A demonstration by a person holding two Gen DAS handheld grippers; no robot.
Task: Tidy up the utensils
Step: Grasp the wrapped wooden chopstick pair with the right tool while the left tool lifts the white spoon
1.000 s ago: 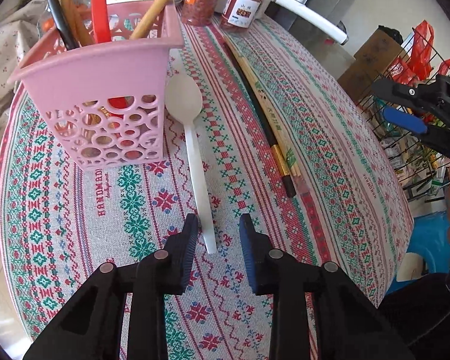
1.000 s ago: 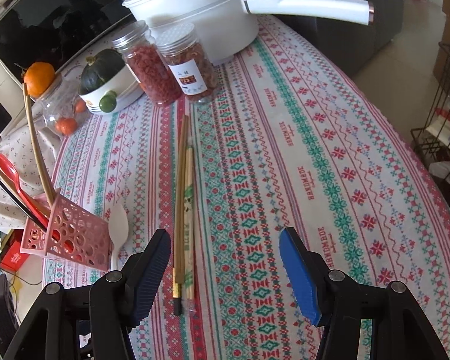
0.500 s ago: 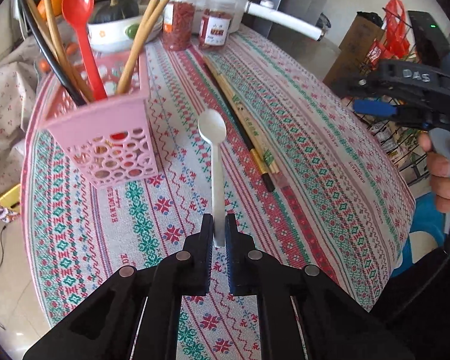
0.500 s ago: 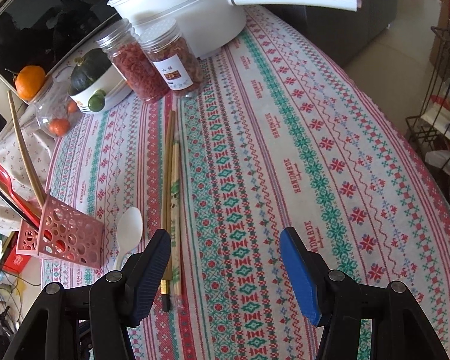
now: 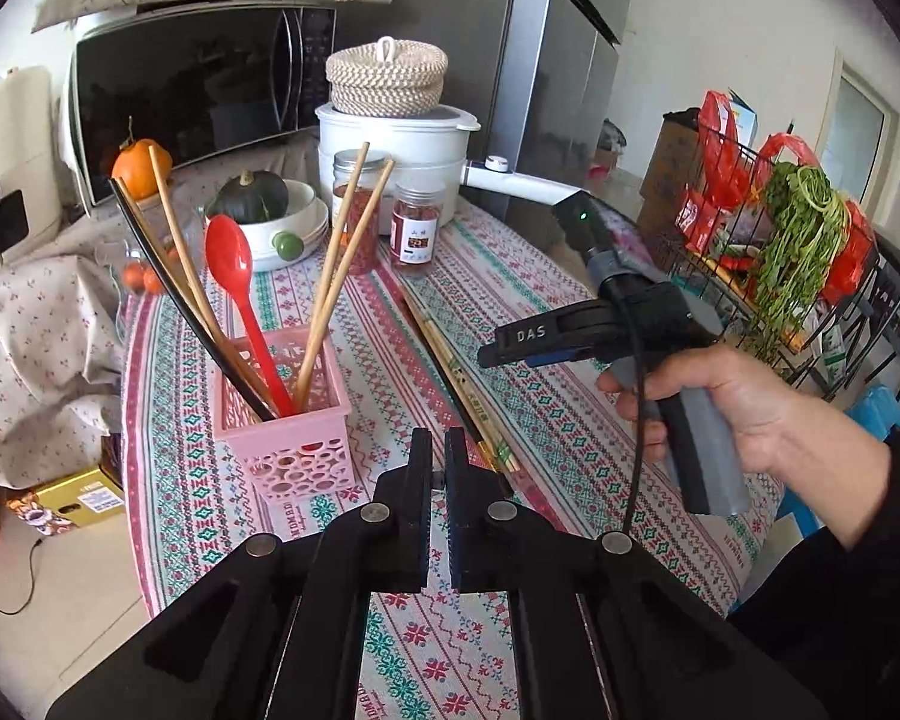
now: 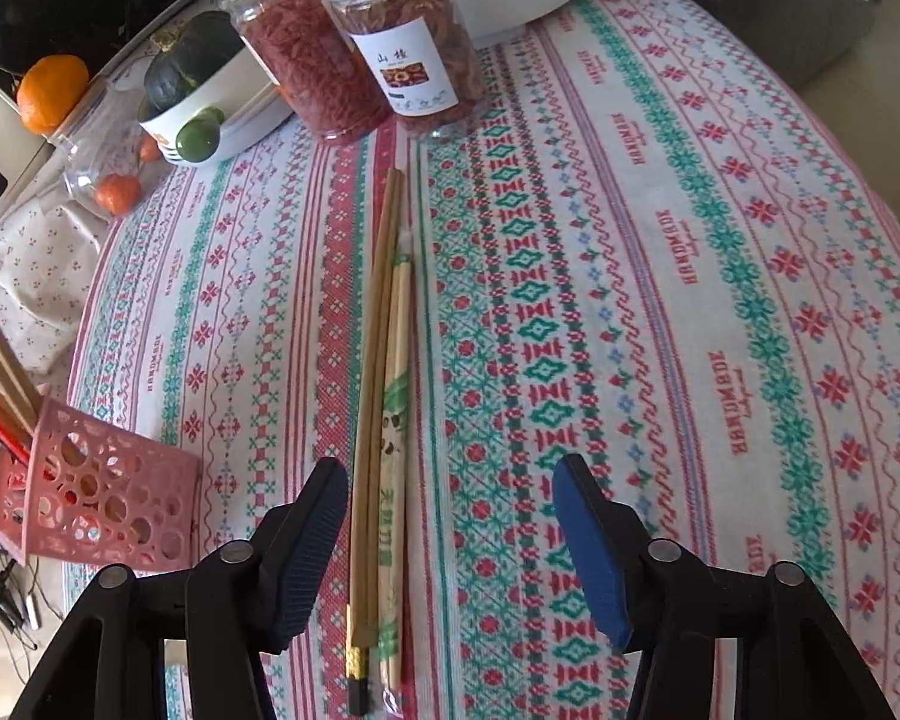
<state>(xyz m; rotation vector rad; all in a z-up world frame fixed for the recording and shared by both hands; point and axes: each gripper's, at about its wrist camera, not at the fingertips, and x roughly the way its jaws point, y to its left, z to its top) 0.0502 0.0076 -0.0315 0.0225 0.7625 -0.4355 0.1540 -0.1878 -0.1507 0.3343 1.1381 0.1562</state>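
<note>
The loose chopsticks lie in a tight bundle along the bench, on a woven cloth with red and green cross-stitch bands. They are slim, pale bamboo sticks, one printed in green, beside a dark stick with a gold band near its end. The near tips are cut off by the lower edge of the right wrist view.

Your right claw stands released over that near end. Its ribbed blue pads sit on either side of the bundle and touch nothing. Its jaws have just been closing, with the chopsticks between them. From the left wrist view, your right hand wraps the grey handle, with a black sleeve behind it.

Your left claw is clenched and raised above the bench. You cannot tell whether anything is pinched in the narrow slit between the pads.

To the left stands a square pink plastic basket, its walls pierced with round holes. It holds a glossy red spoon, bamboo chopsticks and a black stick, all leaning outward.

Further back are two clear jars of reddish dried fruit. Behind them is a white pot topped by a coiled rope lid.
</note>
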